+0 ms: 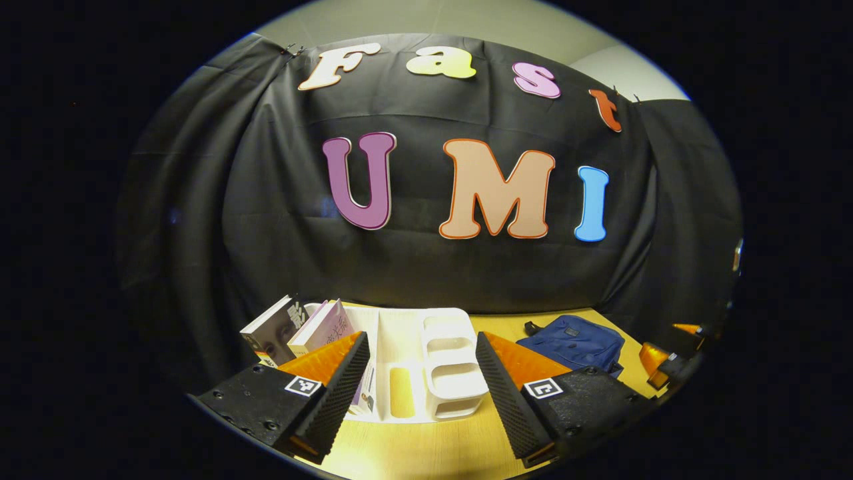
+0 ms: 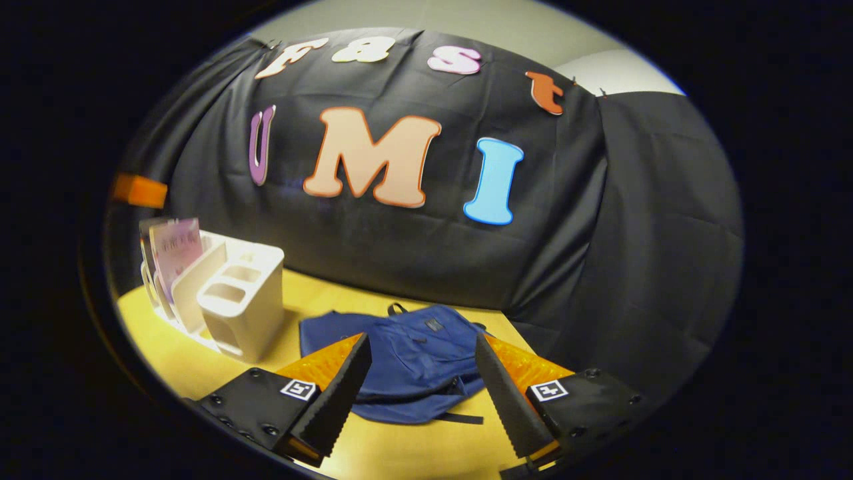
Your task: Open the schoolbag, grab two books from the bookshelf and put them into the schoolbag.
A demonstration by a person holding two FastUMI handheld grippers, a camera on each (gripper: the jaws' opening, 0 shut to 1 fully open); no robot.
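A blue schoolbag lies flat and zipped on the wooden table; it also shows at the right of the left gripper view as the schoolbag. A white bookshelf stands on the table with two books leaning in its left slot; in the right gripper view the bookshelf and its books sit at the left. My left gripper is open, facing the bookshelf from the front. My right gripper is open just in front of the bag, with nothing between its fingers.
The yellow wooden table carries the shelf and bag. Black cloth walls close the back and right side. Part of the right gripper shows at the right edge of the left gripper view.
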